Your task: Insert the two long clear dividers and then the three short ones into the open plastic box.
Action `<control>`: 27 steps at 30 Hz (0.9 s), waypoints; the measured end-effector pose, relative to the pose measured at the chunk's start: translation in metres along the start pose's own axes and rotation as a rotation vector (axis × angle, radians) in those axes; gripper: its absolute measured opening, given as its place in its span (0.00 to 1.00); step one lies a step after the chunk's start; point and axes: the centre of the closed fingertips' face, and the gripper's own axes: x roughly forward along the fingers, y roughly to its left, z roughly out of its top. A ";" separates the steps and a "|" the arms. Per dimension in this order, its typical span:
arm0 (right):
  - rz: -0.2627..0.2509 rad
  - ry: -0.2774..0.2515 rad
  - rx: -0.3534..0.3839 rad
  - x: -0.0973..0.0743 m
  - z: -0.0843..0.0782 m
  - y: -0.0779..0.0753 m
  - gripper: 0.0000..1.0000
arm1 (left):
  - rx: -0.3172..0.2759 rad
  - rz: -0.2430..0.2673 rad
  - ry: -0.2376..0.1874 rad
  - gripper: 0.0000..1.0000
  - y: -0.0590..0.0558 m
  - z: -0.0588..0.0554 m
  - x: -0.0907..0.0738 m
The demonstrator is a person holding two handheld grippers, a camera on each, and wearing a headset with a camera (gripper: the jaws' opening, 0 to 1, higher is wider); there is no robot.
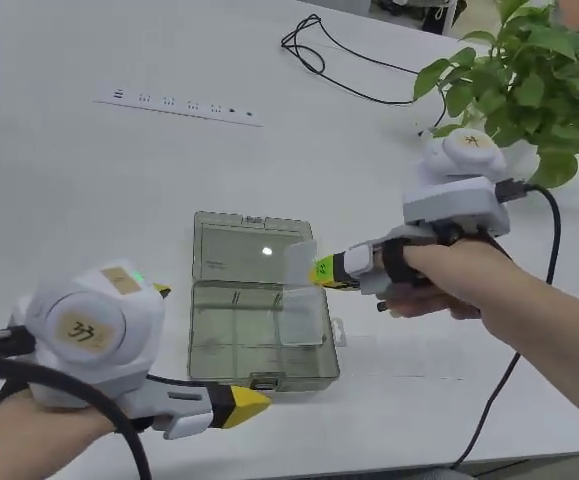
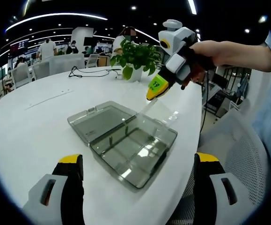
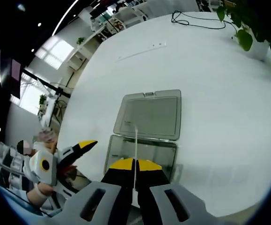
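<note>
The right gripper is pinching a clear, thin plastic divider sheet between its nearly closed yellow-tipped jaws, gripping it by one edge. The sheet is hanging upright over the right part of the base of the smoky, translucent plastic box, which is lying open on the white table with its lid folded flat behind it. Whether the sheet's lower edge is touching the floor of the base I cannot tell. In the right gripper view the divider is showing edge-on as a thin line over the box. The left gripper is hovering near the box's front left corner, its jaws spread wide and gripping nothing.
</note>
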 end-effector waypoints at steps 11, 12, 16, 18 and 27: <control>-0.034 0.111 0.059 0.008 -0.006 -0.014 0.02 | -0.013 -0.002 -0.010 1.00 -0.001 -0.004 0.000; -0.040 0.125 0.063 0.009 -0.006 -0.015 0.02 | -0.013 -0.002 -0.010 1.00 -0.001 -0.004 0.000; -0.057 0.177 0.074 0.015 -0.008 -0.019 0.02 | -0.018 -0.007 -0.012 1.00 -0.003 -0.006 0.000; -0.062 0.188 0.075 0.017 -0.008 -0.020 0.02 | -0.019 -0.007 -0.012 1.00 -0.003 -0.007 0.000; -0.103 0.253 0.073 0.024 -0.016 -0.023 0.02 | -0.029 0.001 -0.018 1.00 0.000 -0.008 -0.001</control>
